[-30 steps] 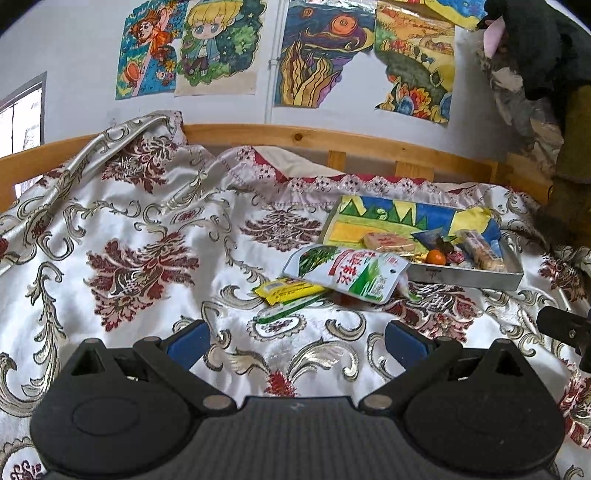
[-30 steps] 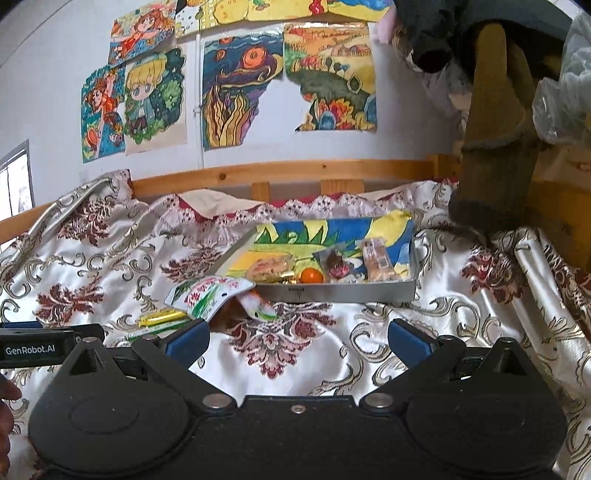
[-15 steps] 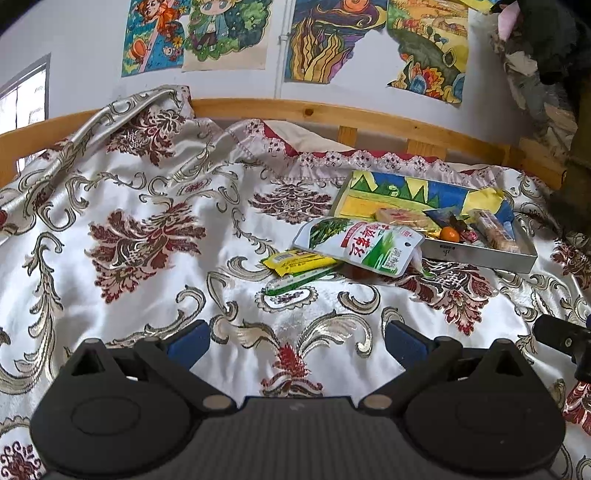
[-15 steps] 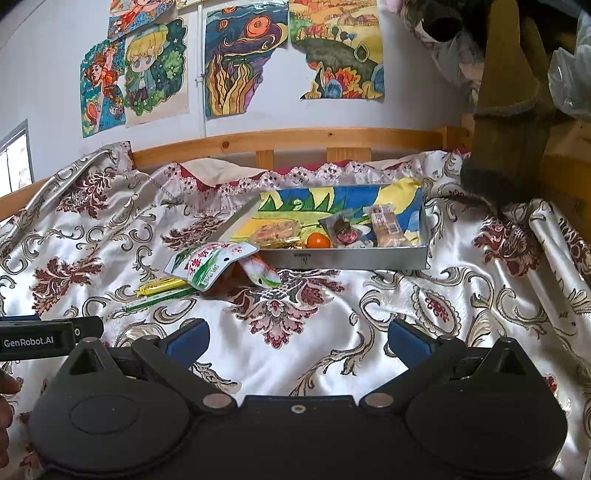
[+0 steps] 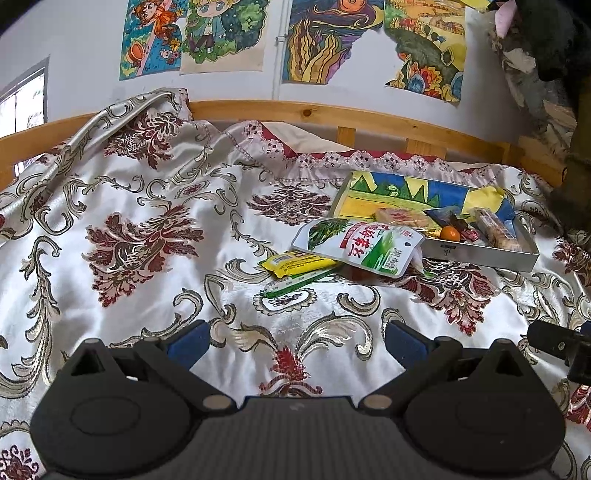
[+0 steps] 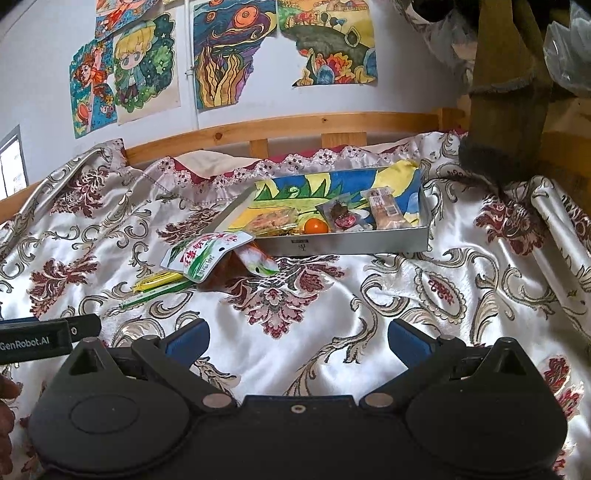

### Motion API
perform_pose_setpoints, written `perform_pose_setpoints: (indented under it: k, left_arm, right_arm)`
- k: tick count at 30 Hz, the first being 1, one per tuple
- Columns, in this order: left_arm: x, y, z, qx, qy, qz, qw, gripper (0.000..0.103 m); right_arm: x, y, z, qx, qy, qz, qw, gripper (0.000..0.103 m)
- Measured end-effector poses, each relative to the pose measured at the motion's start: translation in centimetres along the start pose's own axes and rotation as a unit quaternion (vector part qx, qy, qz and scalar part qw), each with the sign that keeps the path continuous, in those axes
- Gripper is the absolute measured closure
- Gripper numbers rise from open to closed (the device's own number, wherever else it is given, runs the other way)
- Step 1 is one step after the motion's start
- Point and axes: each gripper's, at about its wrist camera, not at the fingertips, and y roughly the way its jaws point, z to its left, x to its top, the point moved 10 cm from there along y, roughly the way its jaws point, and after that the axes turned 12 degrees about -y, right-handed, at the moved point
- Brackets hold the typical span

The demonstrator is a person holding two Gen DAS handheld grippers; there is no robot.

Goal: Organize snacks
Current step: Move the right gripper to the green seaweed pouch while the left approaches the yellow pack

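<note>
A metal tray [image 5: 480, 256] [image 6: 343, 245] lined with a colourful drawing sits on the bedspread and holds several snacks, among them an orange ball [image 5: 450, 233] [image 6: 317, 225] and a wrapped bar [image 5: 493, 227] [image 6: 386, 210]. Against its near left corner leans a white-and-green pouch [image 5: 360, 245] [image 6: 205, 254]. A yellow packet [image 5: 299, 263] [image 6: 157, 281] and a green stick [image 5: 295, 284] [image 6: 159, 293] lie beside it. A reddish packet [image 6: 255, 258] is partly under the pouch. My left gripper [image 5: 297, 338] and right gripper [image 6: 297, 338] both stand open over bare cloth, well short of the snacks.
A satin bedspread [image 5: 147, 236] with red and gold patterns covers the bed. A wooden rail [image 5: 332, 118] and a wall with drawings [image 5: 221, 33] close the back. Dark hanging cloth [image 6: 509, 92] stands at the right. The other gripper's body [image 6: 44, 339] shows at left.
Both cameras have moved in toward the snacks and tilted slightly; the pouch and tray appear a little larger. Both grippers stay open and empty. The snacks have not moved.
</note>
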Motion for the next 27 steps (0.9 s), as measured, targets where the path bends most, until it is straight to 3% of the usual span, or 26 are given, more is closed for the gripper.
perform_pose_setpoints:
  k: [10,27]
  left_arm:
    - [0.1,1.0,0.0,-0.001,-0.005,-0.001,1.0000,0.000]
    - [1.5,4.7,2.4,0.015,-0.064,0.006,0.9978,0.000]
  right_arm:
    - [-0.3,0.5,-0.1,0.002,0.016,-0.003,1.000,0.001]
    - [-1.9,2.8,0.7,0.018,0.017,0.032,0.999,0.001]
